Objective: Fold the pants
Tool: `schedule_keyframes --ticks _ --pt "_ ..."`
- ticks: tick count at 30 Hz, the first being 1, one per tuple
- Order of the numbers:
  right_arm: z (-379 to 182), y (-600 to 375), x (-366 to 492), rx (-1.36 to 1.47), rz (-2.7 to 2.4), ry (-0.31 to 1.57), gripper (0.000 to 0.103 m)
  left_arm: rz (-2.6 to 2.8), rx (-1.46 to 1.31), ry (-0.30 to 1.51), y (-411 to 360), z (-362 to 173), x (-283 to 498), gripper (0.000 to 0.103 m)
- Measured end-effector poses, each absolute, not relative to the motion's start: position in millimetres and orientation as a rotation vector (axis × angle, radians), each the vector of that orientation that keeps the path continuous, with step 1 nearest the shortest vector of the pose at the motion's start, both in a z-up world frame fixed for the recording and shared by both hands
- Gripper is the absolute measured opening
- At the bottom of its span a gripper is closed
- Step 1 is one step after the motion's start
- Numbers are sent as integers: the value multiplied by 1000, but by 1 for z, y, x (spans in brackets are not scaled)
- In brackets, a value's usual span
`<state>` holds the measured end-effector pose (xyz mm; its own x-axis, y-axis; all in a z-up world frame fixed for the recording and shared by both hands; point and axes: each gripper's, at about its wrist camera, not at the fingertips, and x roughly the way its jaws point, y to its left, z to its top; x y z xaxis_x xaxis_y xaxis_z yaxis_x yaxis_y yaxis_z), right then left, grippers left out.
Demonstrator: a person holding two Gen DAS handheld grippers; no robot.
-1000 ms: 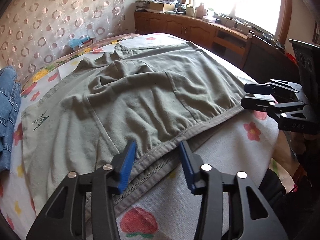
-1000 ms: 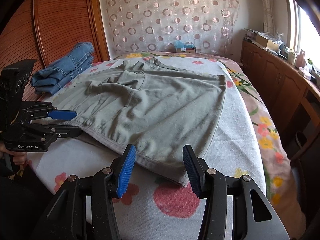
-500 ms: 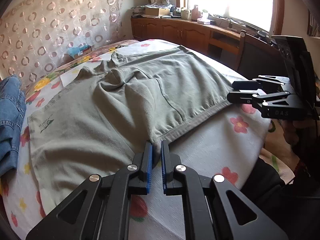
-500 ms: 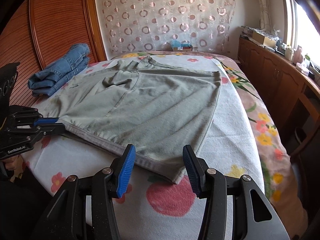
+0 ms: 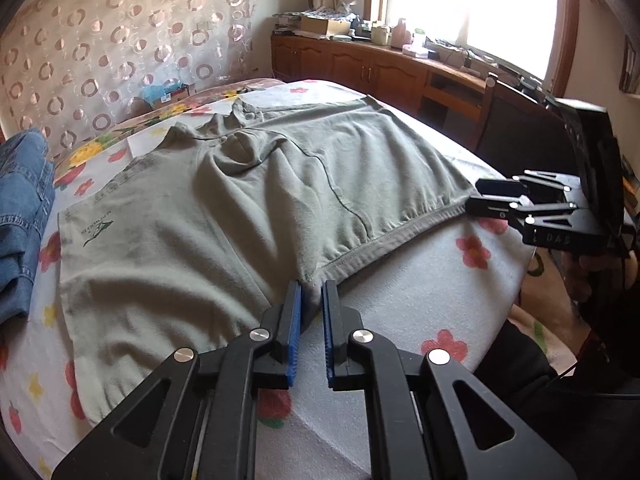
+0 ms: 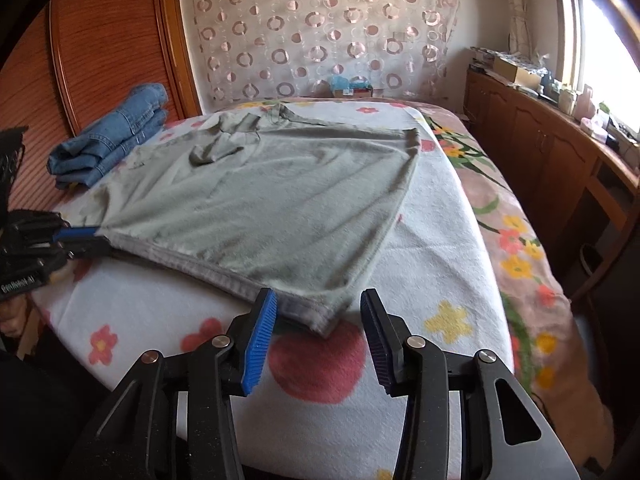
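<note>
Two corners mattered. Left wrist view: my left gripper [image 5: 311,296] was pinching the pants [image 5: 248,208] hem. Right wrist view: my right gripper [image 6: 318,312] was closing, pads not yet pressing the corner between them; it should bite deep.

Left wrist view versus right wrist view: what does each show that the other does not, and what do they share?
Only the left wrist view shows the left tool pinching the waistband of the grey-green pants from behind, its jaws easing apart, and the small printed logo clearly.

Only the right wrist view shows the right tool closing around the waistband corner, pads not yet touching, plus the wooden wardrobe.

Both show the pants spread on the floral bedspread, the folded jeans, the patterned curtain and the opposite tool from the side.
</note>
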<state>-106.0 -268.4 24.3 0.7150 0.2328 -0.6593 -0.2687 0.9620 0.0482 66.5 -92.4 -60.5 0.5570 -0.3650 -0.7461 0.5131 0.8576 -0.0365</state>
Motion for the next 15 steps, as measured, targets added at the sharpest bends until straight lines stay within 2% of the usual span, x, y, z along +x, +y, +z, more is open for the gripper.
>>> schedule_keyframes --ticks 2,4,5,8,9,10,15 --pt "25 -271 -107 -57 268 725 45 -504 189 825 -88 -58 66 17" --pt "25 -271 -107 -62 265 724 45 -488 187 818 -84 -55 65 32" --pt "25 -272 -107 -61 267 724 45 -477 182 807 -80 -53 64 36" --pt "26 -272 -107 -55 268 725 45 -440 173 792 -69 -50 63 58" --pt "26 -272 -107 -51 268 723 45 -428 166 789 -65 -49 63 73" --pt "26 -274 -108 -47 270 719 45 -419 155 785 -61 -48 63 81" --pt "32 -272 -108 -45 283 686 45 -344 110 768 -32 -49 62 81"
